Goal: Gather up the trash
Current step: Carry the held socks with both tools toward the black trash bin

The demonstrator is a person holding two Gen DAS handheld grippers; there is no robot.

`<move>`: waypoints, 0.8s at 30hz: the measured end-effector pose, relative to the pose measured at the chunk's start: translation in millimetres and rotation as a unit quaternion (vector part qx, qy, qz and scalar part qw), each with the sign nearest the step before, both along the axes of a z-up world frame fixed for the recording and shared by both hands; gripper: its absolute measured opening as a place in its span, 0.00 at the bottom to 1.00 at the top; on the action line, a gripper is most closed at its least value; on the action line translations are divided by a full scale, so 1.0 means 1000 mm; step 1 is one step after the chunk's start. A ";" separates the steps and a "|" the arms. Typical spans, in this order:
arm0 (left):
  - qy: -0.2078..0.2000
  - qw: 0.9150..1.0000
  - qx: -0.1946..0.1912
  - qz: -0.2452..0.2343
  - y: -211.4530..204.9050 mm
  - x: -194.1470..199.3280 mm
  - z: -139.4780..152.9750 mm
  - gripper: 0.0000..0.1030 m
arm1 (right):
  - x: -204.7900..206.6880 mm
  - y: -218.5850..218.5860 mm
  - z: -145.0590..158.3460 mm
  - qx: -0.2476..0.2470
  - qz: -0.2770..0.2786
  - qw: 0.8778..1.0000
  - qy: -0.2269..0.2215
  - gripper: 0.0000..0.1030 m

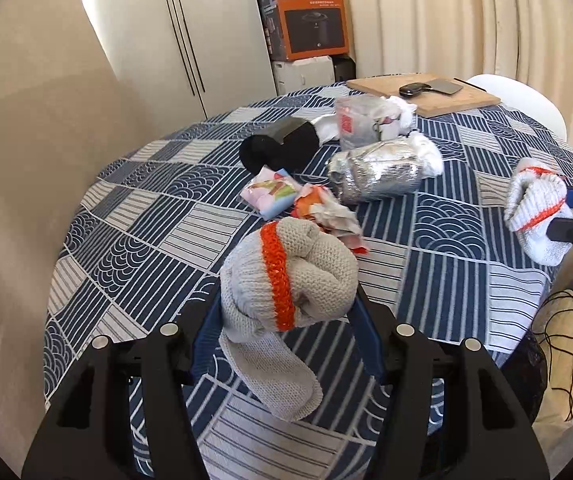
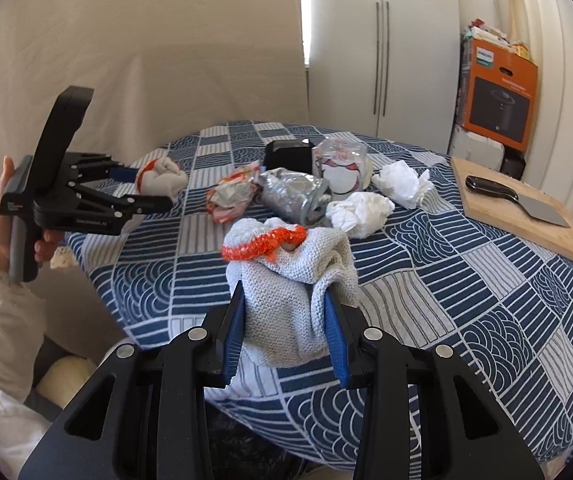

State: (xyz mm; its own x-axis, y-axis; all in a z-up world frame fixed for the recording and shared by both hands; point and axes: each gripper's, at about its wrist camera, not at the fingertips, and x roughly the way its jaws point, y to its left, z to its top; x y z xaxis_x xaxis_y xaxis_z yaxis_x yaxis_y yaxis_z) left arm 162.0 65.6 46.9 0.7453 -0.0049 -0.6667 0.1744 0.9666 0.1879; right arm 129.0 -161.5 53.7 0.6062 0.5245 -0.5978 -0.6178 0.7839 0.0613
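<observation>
My left gripper is shut on a grey knit sock with an orange band and holds it above the near table edge; it also shows in the right wrist view. My right gripper is shut on a second grey knit sock with an orange band, seen at the right edge of the left wrist view. Trash lies mid-table: a silver foil bag, a crumpled orange wrapper, a pastel packet, a clear plastic bag, and white tissues.
A round table with a blue and grey patterned cloth bears a black box and a wooden cutting board with a cleaver. A white chair, cupboards and an orange carton stand behind.
</observation>
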 end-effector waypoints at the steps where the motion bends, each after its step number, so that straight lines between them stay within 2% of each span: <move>1: -0.007 1.000 0.003 -0.002 -0.004 -0.007 0.003 0.57 | -0.004 0.000 0.000 -0.002 0.004 1.000 -0.003 0.33; 11: -0.060 0.998 0.018 -0.027 -0.039 -0.068 0.021 0.58 | -0.048 -0.008 -0.002 -0.006 0.038 0.999 -0.020 0.33; 15: -0.067 0.997 0.007 -0.035 -0.048 -0.084 0.019 0.58 | -0.066 -0.006 -0.007 -0.018 0.056 0.998 -0.022 0.33; 21: -0.050 0.997 -0.010 -0.064 -0.065 -0.102 0.002 0.58 | -0.086 -0.002 -0.019 -0.039 0.085 0.996 -0.007 0.33; 24: -0.025 0.996 -0.019 -0.078 -0.076 -0.104 -0.015 0.58 | -0.094 -0.002 -0.027 -0.049 0.097 0.994 0.007 0.33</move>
